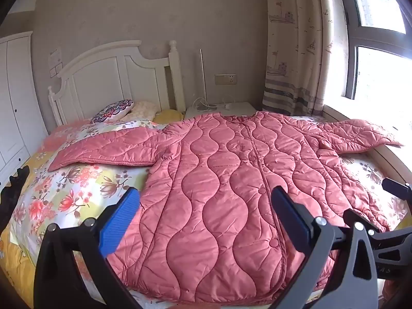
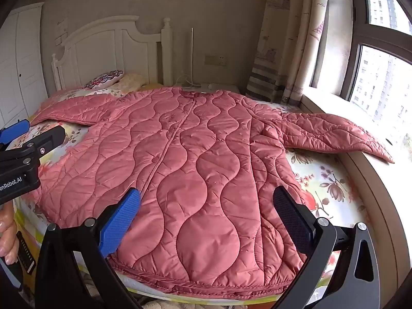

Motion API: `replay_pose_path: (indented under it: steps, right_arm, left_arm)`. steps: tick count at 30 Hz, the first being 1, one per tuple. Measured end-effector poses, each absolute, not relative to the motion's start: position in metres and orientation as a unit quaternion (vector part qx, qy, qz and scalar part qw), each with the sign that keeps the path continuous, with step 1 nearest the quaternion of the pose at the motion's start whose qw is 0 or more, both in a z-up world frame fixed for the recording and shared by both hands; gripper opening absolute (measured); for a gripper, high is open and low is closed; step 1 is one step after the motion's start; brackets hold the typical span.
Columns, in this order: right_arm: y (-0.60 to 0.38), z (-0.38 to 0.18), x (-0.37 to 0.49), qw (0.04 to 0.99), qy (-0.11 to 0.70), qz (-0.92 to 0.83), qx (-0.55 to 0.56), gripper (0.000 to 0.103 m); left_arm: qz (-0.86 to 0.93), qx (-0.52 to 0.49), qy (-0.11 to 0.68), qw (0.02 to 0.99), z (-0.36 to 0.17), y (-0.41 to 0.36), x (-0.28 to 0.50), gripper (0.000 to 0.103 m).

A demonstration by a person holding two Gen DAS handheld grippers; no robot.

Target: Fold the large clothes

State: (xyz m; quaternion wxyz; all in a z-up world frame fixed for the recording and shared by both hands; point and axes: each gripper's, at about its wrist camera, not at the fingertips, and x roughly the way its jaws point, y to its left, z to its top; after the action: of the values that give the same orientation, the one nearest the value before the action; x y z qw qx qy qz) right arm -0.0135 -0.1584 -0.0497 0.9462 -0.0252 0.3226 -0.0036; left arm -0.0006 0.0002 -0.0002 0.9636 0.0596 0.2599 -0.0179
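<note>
A large pink quilted coat (image 1: 226, 180) (image 2: 195, 159) lies flat and face up on the bed, collar toward the far wall, hem at the near edge. Its left sleeve (image 1: 108, 149) stretches toward the pillows; its right sleeve (image 2: 334, 134) reaches onto the window sill. My left gripper (image 1: 206, 211) hovers over the hem, open, nothing between its fingers. My right gripper (image 2: 206, 213) hangs over the hem's right half, also open and empty. The left gripper's body (image 2: 28, 149) shows at the left edge of the right wrist view, with a hand (image 2: 7, 237) below it.
The bed has a floral sheet (image 1: 77, 193), a white headboard (image 1: 116, 77) and pillows (image 1: 116, 110). A white nightstand (image 1: 221, 109) with cables stands behind the collar. Curtain (image 1: 296, 46) and window (image 1: 381, 51) lie on the right, a white wardrobe (image 1: 15, 97) on the left.
</note>
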Motion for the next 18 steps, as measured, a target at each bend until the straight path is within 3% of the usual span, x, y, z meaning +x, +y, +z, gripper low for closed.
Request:
replay_pose_path:
  steps: [18]
  right_arm:
    - [-0.158, -0.050, -0.013, 0.948, 0.319, 0.001, -0.023, 0.099]
  left_arm:
    - [-0.018, 0.053, 0.267, 0.962, -0.007, 0.007, -0.001, 0.101]
